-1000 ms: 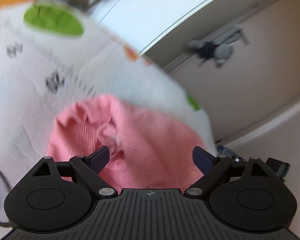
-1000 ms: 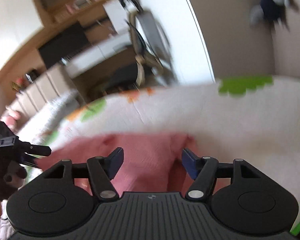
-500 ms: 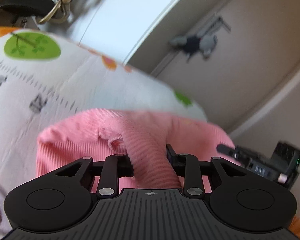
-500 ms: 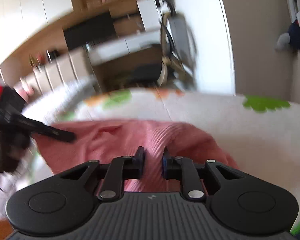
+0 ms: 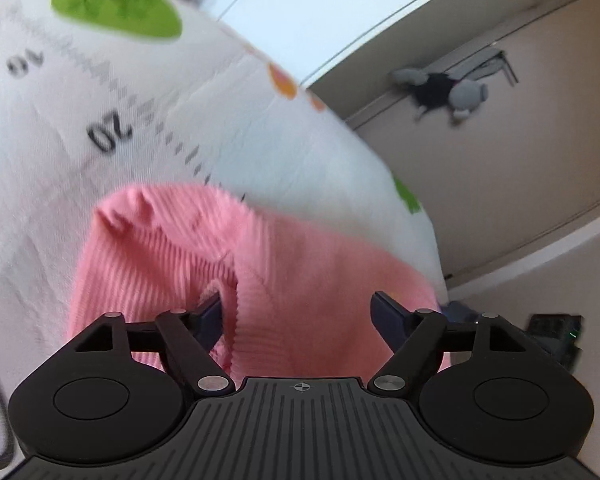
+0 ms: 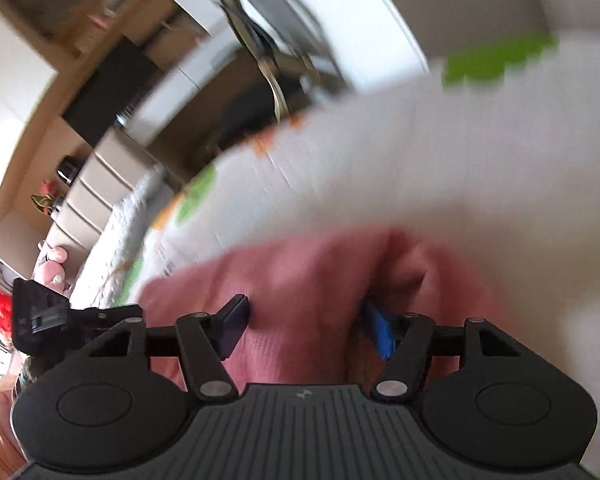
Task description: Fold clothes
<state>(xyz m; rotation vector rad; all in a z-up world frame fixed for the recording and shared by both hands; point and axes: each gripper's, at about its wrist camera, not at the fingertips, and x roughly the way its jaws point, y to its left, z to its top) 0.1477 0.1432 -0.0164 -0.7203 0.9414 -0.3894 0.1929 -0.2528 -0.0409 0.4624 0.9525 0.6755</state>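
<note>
A pink ribbed garment (image 5: 260,272) is lying bunched on a white printed sheet (image 5: 100,140), directly ahead of and beneath both grippers. In the left wrist view, its far edge is sitting short of the sheet's printed ruler marks, with bare sheet stretching away ahead and to the left; to the right the sheet's edge is dropping off toward a beige wall (image 5: 500,200).

The left gripper (image 5: 298,312) is pointing downward over the garment. Its jaws are opening, standing wide, with a raised fold of cloth between them; the pads are not pressing on it.

The right gripper (image 6: 304,322) is likewise angling down. Its jaws are opening, with pink fabric (image 6: 300,272) lying between them, unclamped. Blur is obscuring finer contact. White sheet is lying open beyond and to the right; the other gripper (image 6: 44,312) is showing at far left.
</note>
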